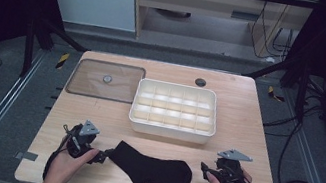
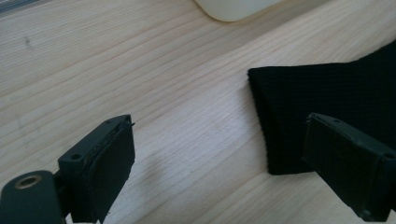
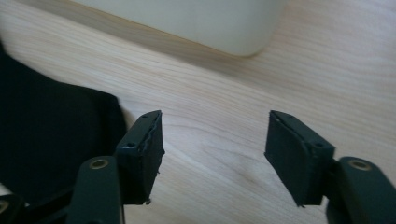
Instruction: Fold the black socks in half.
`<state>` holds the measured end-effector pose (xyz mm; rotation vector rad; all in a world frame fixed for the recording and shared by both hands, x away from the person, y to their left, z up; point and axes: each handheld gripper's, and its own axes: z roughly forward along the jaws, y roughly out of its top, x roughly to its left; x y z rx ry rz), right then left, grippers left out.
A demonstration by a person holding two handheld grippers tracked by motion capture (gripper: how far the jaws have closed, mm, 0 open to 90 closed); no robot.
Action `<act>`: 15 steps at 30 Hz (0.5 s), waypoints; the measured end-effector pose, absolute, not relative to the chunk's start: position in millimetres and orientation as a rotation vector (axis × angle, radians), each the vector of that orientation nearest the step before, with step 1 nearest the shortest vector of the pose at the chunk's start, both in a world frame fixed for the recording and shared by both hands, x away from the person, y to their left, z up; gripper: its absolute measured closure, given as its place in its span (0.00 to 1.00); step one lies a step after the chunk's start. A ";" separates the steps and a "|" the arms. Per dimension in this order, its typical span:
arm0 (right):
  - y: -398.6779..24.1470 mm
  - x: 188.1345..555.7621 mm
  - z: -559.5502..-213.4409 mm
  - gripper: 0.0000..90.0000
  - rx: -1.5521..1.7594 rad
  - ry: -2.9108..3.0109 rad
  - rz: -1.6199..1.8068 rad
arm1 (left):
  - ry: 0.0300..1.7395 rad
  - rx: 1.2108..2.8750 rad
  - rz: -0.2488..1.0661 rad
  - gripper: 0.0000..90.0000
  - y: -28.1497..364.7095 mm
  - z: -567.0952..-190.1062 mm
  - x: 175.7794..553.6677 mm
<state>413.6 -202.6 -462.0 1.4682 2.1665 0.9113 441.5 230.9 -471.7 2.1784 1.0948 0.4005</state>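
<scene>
Sock (image 1: 152,167): black, unlabelled, flat | left gripper (image 2: 219,158): fingers apart, empty | right gripper (image 3: 215,154): fingers apart, empty

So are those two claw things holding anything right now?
Left gripper: open, holding nothing; the black sock's cuff lies beside one jaw.
Right gripper: open, holding nothing; bare table between its jaws.

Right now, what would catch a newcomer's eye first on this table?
The black sock lying flat at the near edge of the wooden table, between the left tool and the right tool, both open and holding nothing. Behind it sits a white divided tray, with a clear lid flat to its left.
</scene>
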 end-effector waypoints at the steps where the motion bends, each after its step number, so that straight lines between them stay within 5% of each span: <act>1: -196.3 413.3 -451.0 0.44 1.437 2.207 0.900 | 1.085 2.202 0.390 0.09 224.5 -467.1 442.1; 15: -160.3 417.2 -428.3 0.56 1.402 2.429 0.933 | 1.053 2.379 0.260 0.13 202.7 -448.1 448.0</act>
